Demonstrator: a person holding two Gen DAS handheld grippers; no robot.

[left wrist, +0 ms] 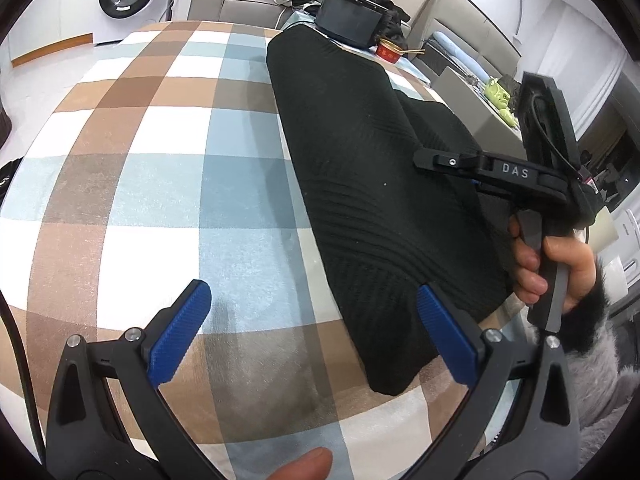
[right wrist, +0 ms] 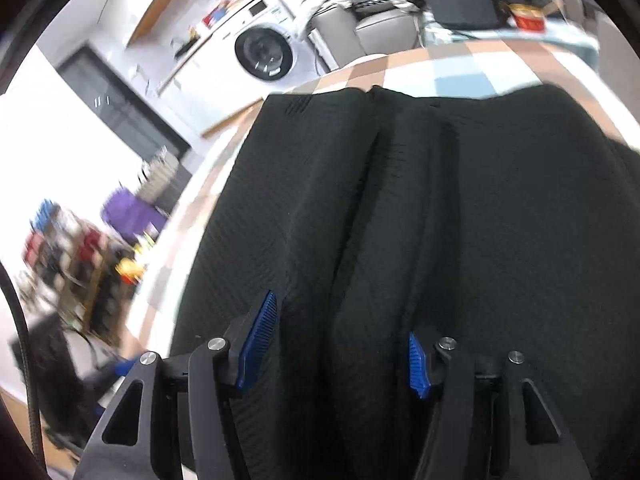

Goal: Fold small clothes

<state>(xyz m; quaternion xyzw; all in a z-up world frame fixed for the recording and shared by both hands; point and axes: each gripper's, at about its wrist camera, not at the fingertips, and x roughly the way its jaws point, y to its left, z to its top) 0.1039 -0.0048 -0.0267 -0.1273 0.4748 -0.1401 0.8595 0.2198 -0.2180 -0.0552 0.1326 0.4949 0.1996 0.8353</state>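
Black ribbed knit, the folded garment (left wrist: 360, 184) lies lengthwise on the checked cloth of the desk (left wrist: 140, 168) in the left wrist view. The left claw (left wrist: 316, 336) stands wide over bare cloth, its right blue pad at the garment's near left edge, nothing between the pads. Beyond the garment a hand (left wrist: 548, 264) grips the right claw's handle.

In the blurred right wrist view, the right claw (right wrist: 340, 344) hovers partly spread right over the garment (right wrist: 440, 208), a lengthwise fold running up between its blue pads, which do not pinch the knit.
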